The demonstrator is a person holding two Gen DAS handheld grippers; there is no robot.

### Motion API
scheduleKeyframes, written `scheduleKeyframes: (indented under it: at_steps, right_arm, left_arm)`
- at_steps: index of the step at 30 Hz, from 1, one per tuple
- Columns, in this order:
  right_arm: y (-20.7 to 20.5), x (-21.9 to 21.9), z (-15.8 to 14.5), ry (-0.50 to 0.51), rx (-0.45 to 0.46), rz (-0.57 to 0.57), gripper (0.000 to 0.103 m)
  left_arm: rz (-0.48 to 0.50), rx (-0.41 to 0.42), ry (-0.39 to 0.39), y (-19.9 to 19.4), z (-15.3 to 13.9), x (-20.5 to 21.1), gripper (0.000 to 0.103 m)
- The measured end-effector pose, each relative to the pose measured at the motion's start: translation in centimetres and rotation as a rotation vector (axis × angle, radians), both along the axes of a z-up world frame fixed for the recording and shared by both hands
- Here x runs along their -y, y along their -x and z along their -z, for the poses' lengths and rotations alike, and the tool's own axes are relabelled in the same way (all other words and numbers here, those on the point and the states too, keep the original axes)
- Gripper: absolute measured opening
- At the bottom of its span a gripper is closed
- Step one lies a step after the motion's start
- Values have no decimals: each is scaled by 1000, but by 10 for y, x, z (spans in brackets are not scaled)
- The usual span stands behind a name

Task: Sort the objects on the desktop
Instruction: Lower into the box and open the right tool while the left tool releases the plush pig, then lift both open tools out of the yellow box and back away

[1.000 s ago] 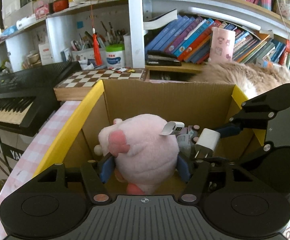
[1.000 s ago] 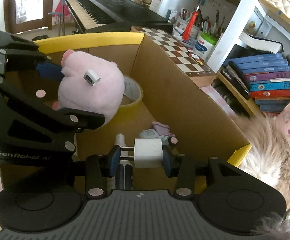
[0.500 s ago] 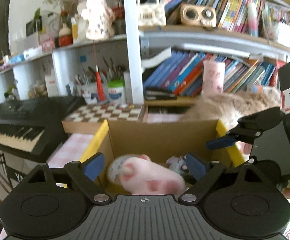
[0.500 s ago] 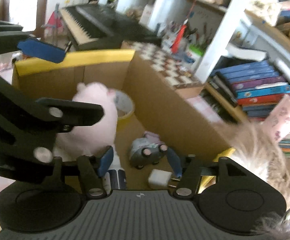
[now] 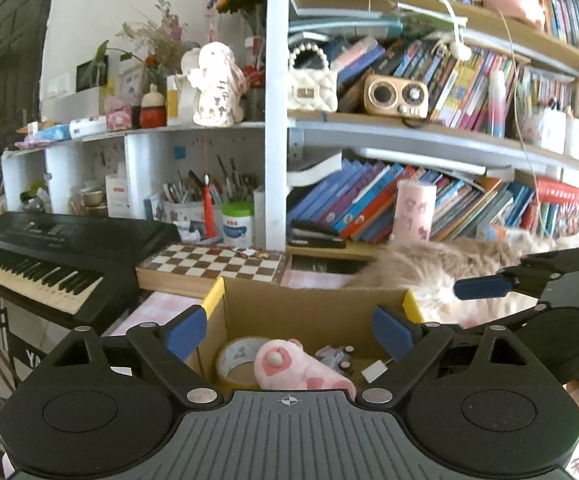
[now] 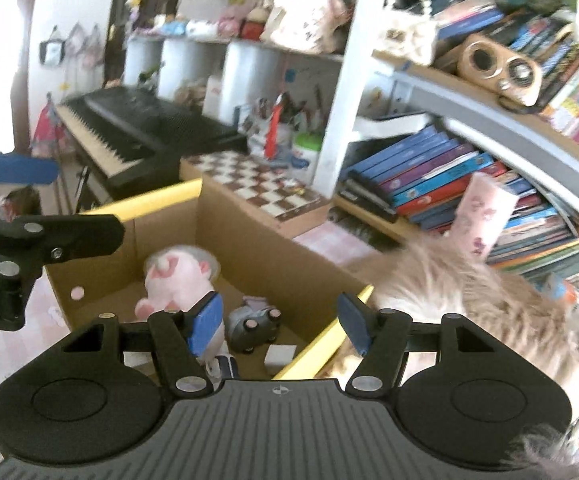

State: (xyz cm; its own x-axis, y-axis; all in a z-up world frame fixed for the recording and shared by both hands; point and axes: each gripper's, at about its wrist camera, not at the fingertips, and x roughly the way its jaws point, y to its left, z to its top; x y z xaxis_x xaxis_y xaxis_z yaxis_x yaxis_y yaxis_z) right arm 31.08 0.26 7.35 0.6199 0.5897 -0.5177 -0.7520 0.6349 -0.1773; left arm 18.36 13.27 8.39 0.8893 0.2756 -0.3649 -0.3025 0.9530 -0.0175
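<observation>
Cardboard box point(image 5: 309, 312) with yellow-taped rim is seen below both grippers, on a pink checked cloth point(image 5: 157, 304).

Left gripper point(image 5: 287, 326): jaws spread wide, nothing between the blue pads; held above the near edge of the box.

Right gripper point(image 6: 281, 320): jaws are opening, nothing gripped; the box's yellow corner is seen through the gap.

Inside the box, the following are noted:
- pink plush toy point(image 5: 301, 368), lying on its side, near the middle of the floor;
- tape roll point(image 5: 235, 362), just beside the toy, toward the keyboard side;
- small grey toy car point(image 6: 253, 322), on the toy's other side;
- white charger plug point(image 6: 279, 354), lying near the car, loose on the floor.

Outside the box: chessboard point(image 5: 213, 262) against its far wall, keyboard point(image 5: 49, 252) further left, bookshelf point(image 5: 409, 200) behind. A tan furry mass point(image 6: 469, 300) is seen just beside the box's right rim; what it is cannot be told.
</observation>
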Motion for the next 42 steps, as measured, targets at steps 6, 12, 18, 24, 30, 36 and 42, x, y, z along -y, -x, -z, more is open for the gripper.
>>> scheduleKeyframes:
  at_steps: [6,12,18,24,30,36,42]
  right_arm:
    - [22,25,-10,-69,7,93,64]
    - [50,49,-12,-122,-22,180,64]
    - [83,69,-9,-141,-29,242,65]
    - [117,83,0,-143,-47,283,65]
    - [149,88,12,-140,-75,312,65]
    - [175,90,25,-135,-108,337,65]
    - [199,87,37,-112,-111,335,65]
  left_arm:
    - [-15,36,30,26,-9,1,93]
    - [-19,57,45,54,-13,5,93]
    - [-11,53,59,82,-12,12,93]
    - [-14,30,72,109,-5,17,93]
    - [-33,5,89,135,8,19,93]
    - [-47,-20,98,157,17,21,93]
    - [-57,-47,104,173,26,22,93]
